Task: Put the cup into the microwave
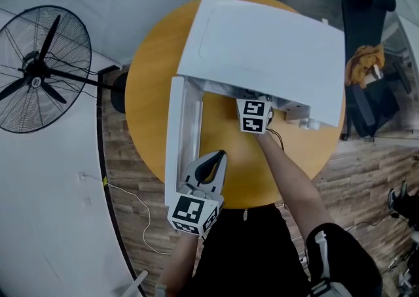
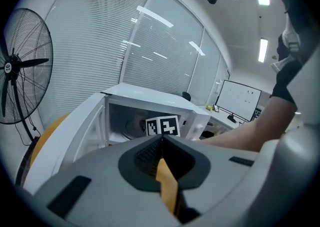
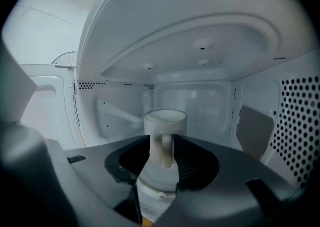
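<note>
The white microwave (image 1: 262, 47) stands on the round wooden table (image 1: 145, 80) with its door (image 1: 175, 139) swung open to the left. A white cup (image 3: 165, 122) stands upright inside the cavity, its handle facing the camera. My right gripper (image 3: 162, 147) reaches into the cavity. Its jaws stand open on either side of the cup's handle, with a gap showing on the left. In the head view only its marker cube (image 1: 254, 116) shows below the microwave's roof. My left gripper (image 1: 213, 159) hovers shut and empty in front of the open door, with its tips (image 2: 161, 140) pressed together.
A black pedestal fan (image 1: 38, 70) stands on the floor left of the table. A dark chair with a yellow cloth (image 1: 366, 60) is at the right. The perforated right wall (image 3: 300, 126) and the back wall of the cavity enclose the cup.
</note>
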A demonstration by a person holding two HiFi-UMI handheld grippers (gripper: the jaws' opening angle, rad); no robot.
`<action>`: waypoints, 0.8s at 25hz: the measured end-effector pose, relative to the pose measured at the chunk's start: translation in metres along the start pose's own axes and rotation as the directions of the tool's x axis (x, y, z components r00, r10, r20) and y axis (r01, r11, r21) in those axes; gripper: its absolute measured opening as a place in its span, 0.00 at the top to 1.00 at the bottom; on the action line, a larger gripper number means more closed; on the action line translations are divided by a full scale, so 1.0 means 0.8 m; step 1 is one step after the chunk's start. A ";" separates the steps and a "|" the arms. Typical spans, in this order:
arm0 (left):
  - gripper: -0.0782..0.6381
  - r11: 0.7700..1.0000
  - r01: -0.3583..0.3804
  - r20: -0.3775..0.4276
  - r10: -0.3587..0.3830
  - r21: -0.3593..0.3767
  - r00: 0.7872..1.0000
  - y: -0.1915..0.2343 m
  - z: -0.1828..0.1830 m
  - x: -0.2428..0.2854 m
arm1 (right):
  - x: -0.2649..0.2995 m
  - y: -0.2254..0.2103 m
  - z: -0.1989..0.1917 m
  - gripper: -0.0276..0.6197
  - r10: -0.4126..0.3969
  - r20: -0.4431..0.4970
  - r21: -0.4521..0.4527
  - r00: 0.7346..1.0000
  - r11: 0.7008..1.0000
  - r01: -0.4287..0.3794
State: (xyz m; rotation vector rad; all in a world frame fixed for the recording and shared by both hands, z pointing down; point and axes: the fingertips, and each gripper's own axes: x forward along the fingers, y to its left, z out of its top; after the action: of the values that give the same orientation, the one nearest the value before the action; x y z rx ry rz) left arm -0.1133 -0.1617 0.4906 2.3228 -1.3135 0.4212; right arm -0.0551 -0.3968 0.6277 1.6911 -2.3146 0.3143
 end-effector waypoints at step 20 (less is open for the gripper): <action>0.90 0.995 0.083 0.065 -0.087 0.063 0.994 -0.041 -0.001 -0.061 | -0.123 0.031 -0.012 0.64 0.048 -0.054 -0.015 0.997 0.999 -0.049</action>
State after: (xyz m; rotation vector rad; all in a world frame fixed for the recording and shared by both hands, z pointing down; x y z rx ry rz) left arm -0.1093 -0.1106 0.4611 2.4522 -1.2435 0.3624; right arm -0.0492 -0.2982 0.6037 1.6013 -2.3165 0.3453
